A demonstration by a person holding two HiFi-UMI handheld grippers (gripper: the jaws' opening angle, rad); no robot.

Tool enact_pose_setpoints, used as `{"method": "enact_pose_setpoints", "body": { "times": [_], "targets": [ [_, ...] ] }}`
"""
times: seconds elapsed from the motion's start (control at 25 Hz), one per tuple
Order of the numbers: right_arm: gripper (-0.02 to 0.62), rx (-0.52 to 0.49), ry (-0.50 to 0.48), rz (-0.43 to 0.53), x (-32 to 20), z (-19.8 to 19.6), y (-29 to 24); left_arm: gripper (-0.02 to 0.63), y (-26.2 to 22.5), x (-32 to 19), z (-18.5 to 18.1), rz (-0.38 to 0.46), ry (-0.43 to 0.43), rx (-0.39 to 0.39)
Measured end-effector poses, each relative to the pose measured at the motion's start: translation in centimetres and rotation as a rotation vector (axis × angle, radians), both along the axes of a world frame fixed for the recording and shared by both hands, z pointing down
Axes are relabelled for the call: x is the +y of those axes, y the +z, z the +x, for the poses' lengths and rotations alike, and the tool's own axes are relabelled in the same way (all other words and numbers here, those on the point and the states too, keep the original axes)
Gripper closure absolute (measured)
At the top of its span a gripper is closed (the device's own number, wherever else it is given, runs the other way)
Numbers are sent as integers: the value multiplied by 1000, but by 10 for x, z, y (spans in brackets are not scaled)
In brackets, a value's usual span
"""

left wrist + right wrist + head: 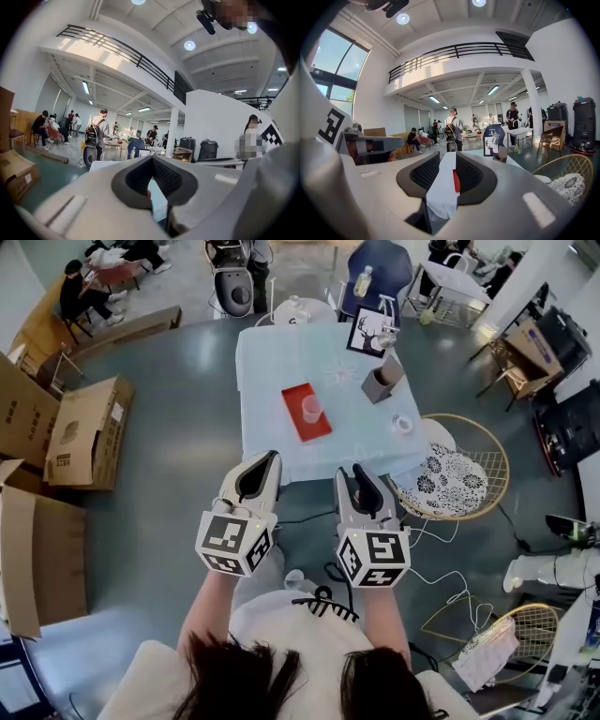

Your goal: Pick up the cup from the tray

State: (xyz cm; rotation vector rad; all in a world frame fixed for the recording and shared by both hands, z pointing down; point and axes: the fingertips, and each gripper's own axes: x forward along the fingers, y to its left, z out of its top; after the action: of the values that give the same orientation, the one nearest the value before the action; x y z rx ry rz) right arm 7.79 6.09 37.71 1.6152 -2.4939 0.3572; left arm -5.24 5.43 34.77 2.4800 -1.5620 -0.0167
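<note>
Table (272, 362) dead ahead of both my tongs, its near edge just past the tips. The tray (309, 430) lies on it, ahead of the gap between my left gripper (272, 459) and my right gripper (354, 472). The cup (312, 408) stands on the tray. Ahead and to the right of my right gripper there's a small ring (403, 424) on the table, near its right edge. Beyond the ring sits a holder (378, 385), and behind that a framed picture (367, 334) at the far right corner. The side chair (469, 470) stands right of my right gripper, beside the table. The cardboard boxes (84, 427) are on the floor, well off to the left of my left gripper.
</note>
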Motion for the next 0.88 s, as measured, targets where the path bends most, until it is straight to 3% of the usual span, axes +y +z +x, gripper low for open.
{"method": "enact_pose_setpoints", "body": {
  "times": [0.48,0.88],
  "targets": [
    [460,36,9,-26,-37,-7,4,606,-1,-36,6,0,46,2],
    [442,41,41,-56,-70,-30,12,606,11,-74,-16,-36,72,10]
  ]
}}
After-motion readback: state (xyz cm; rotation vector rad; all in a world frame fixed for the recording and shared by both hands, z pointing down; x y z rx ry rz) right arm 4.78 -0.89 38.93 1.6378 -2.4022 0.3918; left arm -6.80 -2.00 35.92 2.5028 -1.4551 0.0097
